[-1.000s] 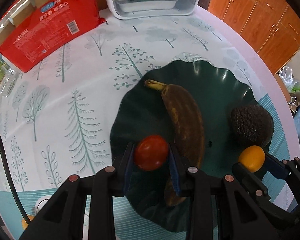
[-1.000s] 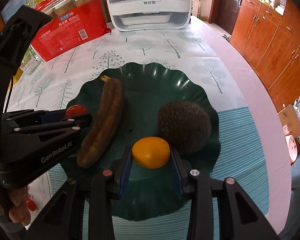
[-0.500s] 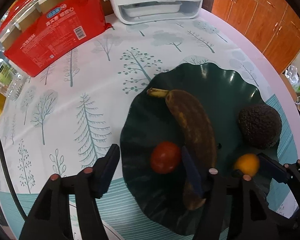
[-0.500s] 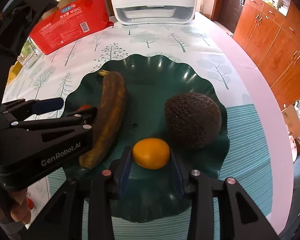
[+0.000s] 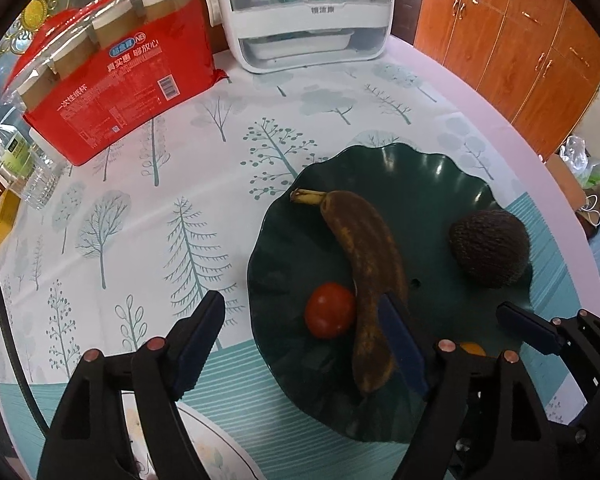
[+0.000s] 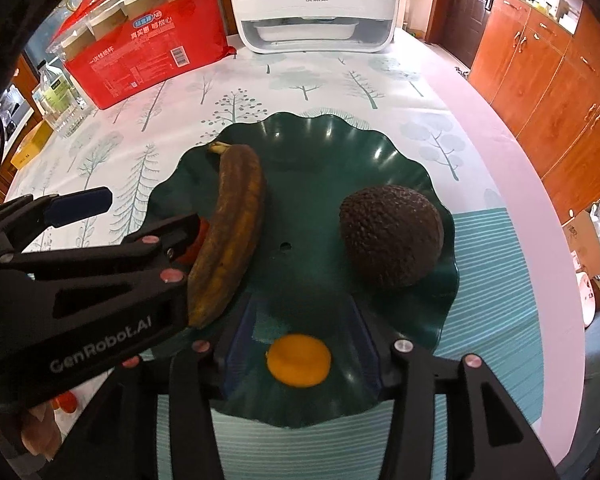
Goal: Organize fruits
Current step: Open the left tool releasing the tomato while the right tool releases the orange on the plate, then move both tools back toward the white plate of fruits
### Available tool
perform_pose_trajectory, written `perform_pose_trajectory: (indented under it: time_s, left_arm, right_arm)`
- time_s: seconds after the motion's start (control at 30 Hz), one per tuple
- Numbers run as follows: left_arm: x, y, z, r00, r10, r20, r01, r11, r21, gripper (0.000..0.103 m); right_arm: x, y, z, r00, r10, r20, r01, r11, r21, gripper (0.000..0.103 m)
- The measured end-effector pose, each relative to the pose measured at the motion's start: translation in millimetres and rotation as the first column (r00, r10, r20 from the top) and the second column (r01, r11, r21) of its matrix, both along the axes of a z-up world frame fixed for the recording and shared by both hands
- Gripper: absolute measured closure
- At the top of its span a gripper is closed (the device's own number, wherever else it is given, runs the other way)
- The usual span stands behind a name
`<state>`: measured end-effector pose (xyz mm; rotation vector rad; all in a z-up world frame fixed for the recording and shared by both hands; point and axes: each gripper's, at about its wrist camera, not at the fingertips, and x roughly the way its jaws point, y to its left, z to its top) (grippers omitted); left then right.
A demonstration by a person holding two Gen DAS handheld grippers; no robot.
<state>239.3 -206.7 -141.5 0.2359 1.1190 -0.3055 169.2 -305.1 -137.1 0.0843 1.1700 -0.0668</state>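
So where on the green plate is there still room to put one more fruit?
The far half of the green plate, beyond the banana and avocado, is bare. A smaller bare strip lies between those two. The near edge is crowded: tomato, orange fruit, and the left gripper and right gripper with open jaws.

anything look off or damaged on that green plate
Only the long banana: its peel has gone almost fully brown, far overripe. It lies across the wavy dark green plate beside the small red tomato. Nothing spilled.
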Motion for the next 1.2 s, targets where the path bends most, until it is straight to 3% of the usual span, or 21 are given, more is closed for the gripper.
perform_pose_trajectory:
  time_s: [0.47,0.7,0.83,1.2]
  left_arm:
    - [-32.1,19.9,34.4,0.999,0.039,0.033,-0.038,0.998,-0.047,0.023]
    - [-57.9,38.8,51.3,0.995,0.078,0.057,-0.075,0.996,-0.057,0.023]
    - [-76.8,55.1,66.1,0.991,0.111,0.077,-0.106,0.992,-0.064,0.022]
    - [-127.4,110.2,100.0,0.971,0.216,0.101,-0.206,0.973,-0.105,0.018]
  right_arm:
    - [-29.7,-2.8,35.6,0.998,-0.023,0.063,0.022,1.000,0.016,0.037]
    - [-49.1,1.5,54.0,0.995,-0.046,0.087,0.046,0.999,0.004,0.036]
    - [-58.1,10.2,65.0,0.996,-0.059,0.064,0.062,0.997,-0.049,0.036]
    - [-91.4,45.9,110.5,0.986,0.032,0.163,-0.031,0.999,-0.009,0.036]
